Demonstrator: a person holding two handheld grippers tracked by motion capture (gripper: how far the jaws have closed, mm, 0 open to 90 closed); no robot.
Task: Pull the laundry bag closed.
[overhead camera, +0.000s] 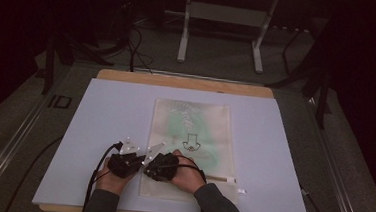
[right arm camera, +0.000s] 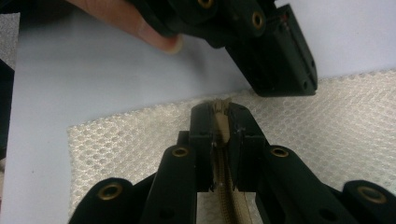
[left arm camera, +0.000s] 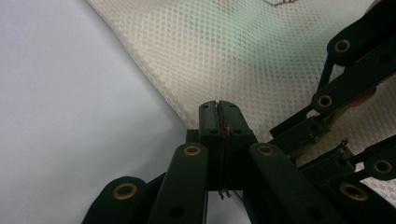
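Note:
A cream mesh bag [overhead camera: 194,126] with a green print lies flat on a pale board [overhead camera: 110,110]. Both grippers meet at its near left corner. My left gripper [left arm camera: 218,109] is shut at the bag's [left arm camera: 224,56] side edge, with the mesh pinched at its tips; in the high view it is [overhead camera: 139,160]. My right gripper [right arm camera: 219,109] is shut on the beige zipper [right arm camera: 223,128], which runs between its jaws across the mesh [right arm camera: 130,140]. The left gripper [right arm camera: 280,70] touches the bag's edge just beyond it. From above, the right gripper [overhead camera: 147,167] points left.
The board rests on a wooden table [overhead camera: 177,81] with a dark floor around it. A white table frame [overhead camera: 183,35] stands behind. Cables [overhead camera: 96,175] trail from the grippers toward the near edge. A thumb [right arm camera: 154,32] shows beside the left gripper.

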